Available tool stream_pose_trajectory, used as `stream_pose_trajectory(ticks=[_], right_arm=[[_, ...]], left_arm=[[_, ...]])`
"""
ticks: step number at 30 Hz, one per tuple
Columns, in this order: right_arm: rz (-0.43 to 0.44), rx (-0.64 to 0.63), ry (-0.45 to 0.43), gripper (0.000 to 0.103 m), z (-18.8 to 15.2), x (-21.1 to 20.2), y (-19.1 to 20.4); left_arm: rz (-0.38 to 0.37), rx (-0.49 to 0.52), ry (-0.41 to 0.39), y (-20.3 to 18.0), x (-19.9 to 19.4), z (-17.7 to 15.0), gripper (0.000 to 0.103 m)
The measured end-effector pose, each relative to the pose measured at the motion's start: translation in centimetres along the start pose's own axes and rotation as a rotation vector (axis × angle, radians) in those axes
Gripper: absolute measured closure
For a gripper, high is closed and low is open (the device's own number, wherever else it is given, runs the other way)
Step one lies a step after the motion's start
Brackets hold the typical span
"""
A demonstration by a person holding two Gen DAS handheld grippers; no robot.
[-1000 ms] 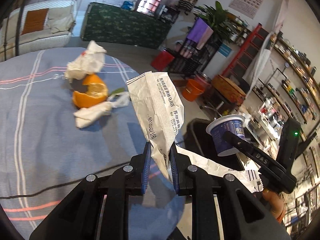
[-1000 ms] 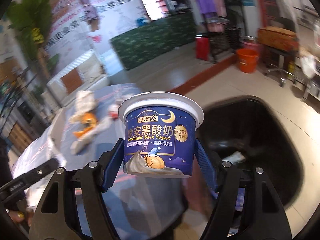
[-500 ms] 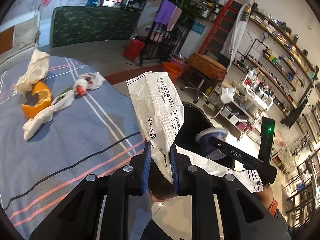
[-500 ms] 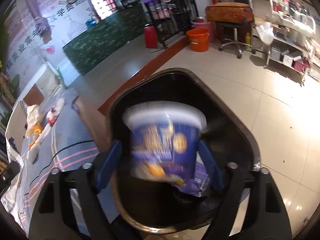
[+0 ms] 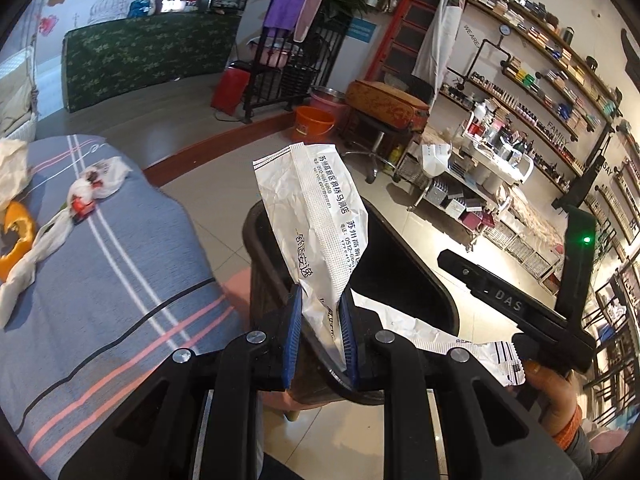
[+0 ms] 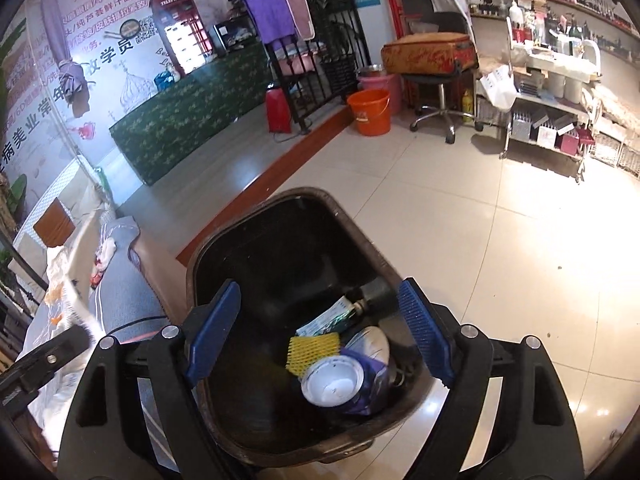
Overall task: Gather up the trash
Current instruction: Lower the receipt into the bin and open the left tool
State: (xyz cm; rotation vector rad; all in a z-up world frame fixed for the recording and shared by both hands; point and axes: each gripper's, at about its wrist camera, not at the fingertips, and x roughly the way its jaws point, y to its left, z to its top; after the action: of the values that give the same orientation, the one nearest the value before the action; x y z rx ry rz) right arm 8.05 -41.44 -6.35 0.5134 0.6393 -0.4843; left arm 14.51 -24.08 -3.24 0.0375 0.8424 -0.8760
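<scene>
From my left claw [image 5: 320, 328] I see the blue striped tablecloth [image 5: 100, 280] off to its left, carrying an orange peel [image 5: 16, 228], a twisted white tissue [image 5: 36, 252] and a small knotted plastic bag [image 5: 96, 184] with something red in it, all well apart from the pads. The claw itself is pinching a crumpled white paper wrapper [image 5: 320, 216] with black printing; the wrapper stands up between the blue pads and a torn tail of it trails out to the right. Straight ahead and just below the pads sits the dark trash bin [image 5: 404, 276], its rim right under the wrapper, so the wrapper hangs over the bin's near edge. Right of the claw I see my right claw's black body [image 5: 516, 308] with a green light, held in a hand [image 5: 552, 392]; it crosses in front of the shelving beyond.

From my right claw [image 6: 320, 336] the table edge and the left claw's finger [image 6: 40, 364] lie low to the left. The right claw is spread wide with nothing between its blue pads, hanging over the trash bin [image 6: 224, 236]. Below the pads the bin holds a yellow foam net [image 6: 312, 350], a purple yogurt cup [image 6: 344, 384] lying on its side with its white mouth towards me, a greenish packet [image 6: 332, 318] and a dark bottle [image 6: 372, 294]. Further off, ahead and right of the claw, stand an orange bucket [image 6: 370, 112] and a rolling stool [image 6: 436, 92] on the tiled floor
</scene>
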Motion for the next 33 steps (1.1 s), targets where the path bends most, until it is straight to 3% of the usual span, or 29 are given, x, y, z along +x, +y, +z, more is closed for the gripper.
stream_pose_trajectory(ticks=[11,17,19,21,23,33], right_arm=[[-0.041,0.037,-0.068,0.021,1.0,-2.3,-2.4],[-0.053,0.059,-0.070,0.021,1.0,-2.8,-3.3],[-0.057,0.061,-0.070,0.021,1.0,-2.8,-3.5],[-0.055,0.064,-0.067,0.021,1.0,-2.7,-3.5],[-0.054,0.063,-0.066,0.020,1.0,-2.7,-3.5],[-0.035,0.053,-0.068,0.016,0.9,-2.8,-2.4]], left_arm=[[-0.013,0.068,0.039,-3.1,3.2,0.5,0.084],[0.018,0.102,0.079,-3.4,5.4,0.5,0.082],[0.023,0.098,0.092,-3.1,5.7,0.6,0.070],[0.035,0.096,0.080,-3.2,5.6,0.7,0.039],[0.038,0.087,0.040,-2.9,4.9,0.7,0.024],[0.016,0.024,-0.007,-2.5,2.1,0.0,0.010]])
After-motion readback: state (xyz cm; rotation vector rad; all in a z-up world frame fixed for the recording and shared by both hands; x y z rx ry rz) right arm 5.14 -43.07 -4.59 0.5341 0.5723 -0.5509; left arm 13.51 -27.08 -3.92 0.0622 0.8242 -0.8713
